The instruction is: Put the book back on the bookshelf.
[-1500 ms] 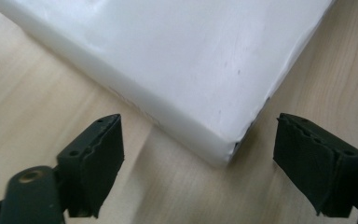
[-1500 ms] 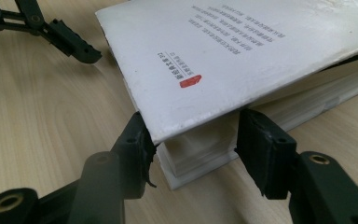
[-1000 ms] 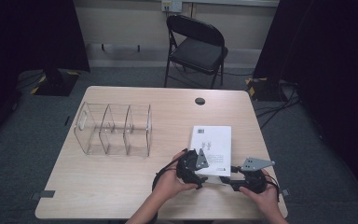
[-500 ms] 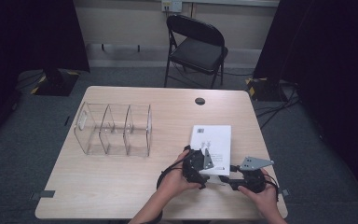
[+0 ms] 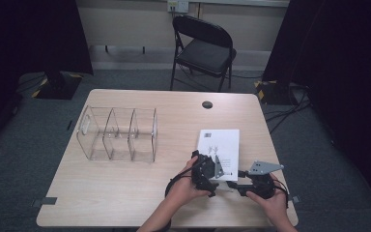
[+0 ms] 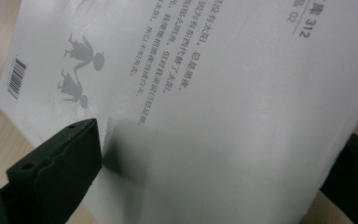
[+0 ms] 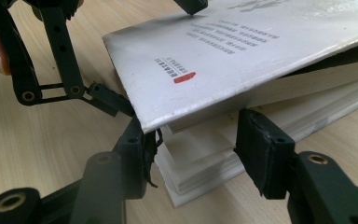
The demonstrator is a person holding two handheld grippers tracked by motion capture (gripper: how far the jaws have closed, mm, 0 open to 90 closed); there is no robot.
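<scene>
A white book cover with printed text, barcode and two figures is flanked by black jaws at lower left and right.

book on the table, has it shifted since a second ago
No. The book lies in the same spot on the table, right of the clear organizer and below the round hole.

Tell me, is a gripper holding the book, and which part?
Yes. The right gripper clamps the white book at its near corner. The left gripper is open, not gripping.
</scene>
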